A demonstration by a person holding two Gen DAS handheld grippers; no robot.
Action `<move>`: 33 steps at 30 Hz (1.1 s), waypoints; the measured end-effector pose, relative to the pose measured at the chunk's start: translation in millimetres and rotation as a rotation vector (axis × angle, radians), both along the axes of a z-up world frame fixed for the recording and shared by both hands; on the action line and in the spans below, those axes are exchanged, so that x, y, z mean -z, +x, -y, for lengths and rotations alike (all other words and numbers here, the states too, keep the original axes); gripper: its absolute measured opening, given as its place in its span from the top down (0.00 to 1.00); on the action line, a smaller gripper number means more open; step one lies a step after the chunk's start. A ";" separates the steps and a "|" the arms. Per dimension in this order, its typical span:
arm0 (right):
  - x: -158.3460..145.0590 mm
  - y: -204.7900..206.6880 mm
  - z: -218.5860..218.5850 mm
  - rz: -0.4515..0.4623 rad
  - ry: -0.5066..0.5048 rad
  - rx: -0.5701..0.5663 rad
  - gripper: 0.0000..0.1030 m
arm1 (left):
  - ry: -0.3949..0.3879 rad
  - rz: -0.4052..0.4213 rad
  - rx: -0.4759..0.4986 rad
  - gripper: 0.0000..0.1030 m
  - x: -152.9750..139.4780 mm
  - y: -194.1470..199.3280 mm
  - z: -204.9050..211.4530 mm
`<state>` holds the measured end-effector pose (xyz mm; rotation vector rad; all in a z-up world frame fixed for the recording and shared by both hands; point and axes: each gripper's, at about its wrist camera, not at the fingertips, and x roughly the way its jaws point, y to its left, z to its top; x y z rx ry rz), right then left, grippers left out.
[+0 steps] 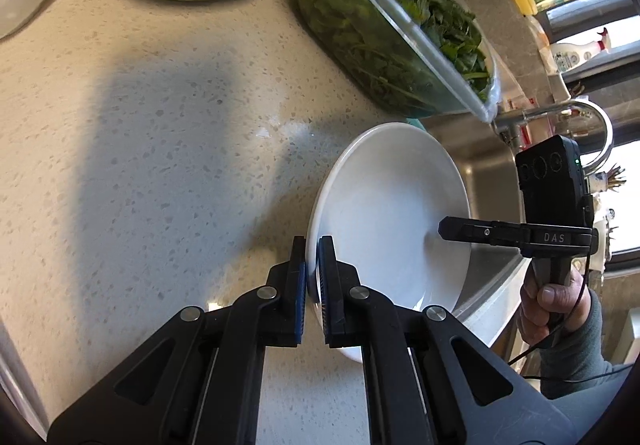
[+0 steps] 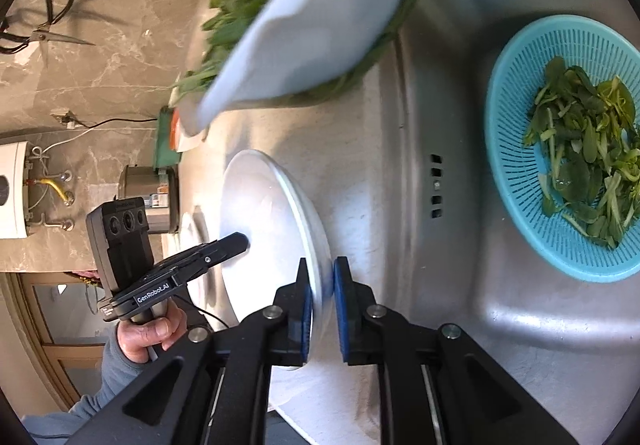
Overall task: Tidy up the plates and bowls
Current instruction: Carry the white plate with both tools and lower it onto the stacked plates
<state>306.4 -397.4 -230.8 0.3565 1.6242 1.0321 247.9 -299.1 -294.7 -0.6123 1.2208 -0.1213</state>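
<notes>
clear tub of greens (image 1: 400, 33) | blue colander (image 2: 560, 149) | scissors (image 2: 44, 25) | faucet (image 1: 576, 117)

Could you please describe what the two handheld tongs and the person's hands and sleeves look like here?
Both tongs are matte black linkages with silver rivets and blue pads. The right tongs read "DAS", with a black camera box showing a green light, and a thin black cable. The left tongs read "GenRobot.AI". Bare hands grip pistol handles; sleeves are grey-blue.

Both grippers are nearly closed, each clamped on the rim of the same white bowl (image 1: 384, 213) from opposite sides. Left gripper (image 1: 313, 277) pinches the near rim; right gripper (image 2: 322, 301) grips its edge, bare hands (image 2: 148, 337) holding the handles.
</notes>
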 end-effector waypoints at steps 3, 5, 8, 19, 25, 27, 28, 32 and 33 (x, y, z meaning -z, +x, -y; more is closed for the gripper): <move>-9.4 -5.7 -8.0 0.007 0.020 -0.024 0.87 | 0.008 0.015 -0.034 0.96 -14.5 -14.3 -4.7; -18.0 -11.0 -17.6 0.011 0.040 -0.052 0.87 | 0.017 0.027 -0.064 0.96 -26.6 -28.7 -9.3; -30.7 -21.1 -36.7 0.014 0.074 -0.104 0.86 | 0.037 0.042 -0.111 0.96 -46.0 -56.7 -18.2; -62.3 -93.4 -136.8 0.033 0.143 -0.295 0.84 | 0.083 0.078 -0.298 0.95 -88.7 -177.8 -91.4; -68.9 -147.5 -213.1 0.047 0.145 -0.360 0.84 | 0.096 0.094 -0.358 0.94 -95.9 -247.9 -175.6; -66.6 -164.9 -239.9 0.046 0.129 -0.362 0.83 | 0.099 0.090 -0.363 0.94 -93.7 -261.0 -203.0; -66.2 -175.3 -255.2 0.047 0.119 -0.366 0.83 | 0.105 0.085 -0.363 0.93 -92.1 -267.5 -218.2; -56.6 -199.3 -294.5 0.044 0.080 -0.363 0.83 | 0.109 0.059 -0.339 0.93 -81.9 -285.1 -263.4; -52.8 -204.1 -302.2 0.036 0.073 -0.348 0.83 | 0.108 0.050 -0.329 0.92 -78.0 -288.5 -271.8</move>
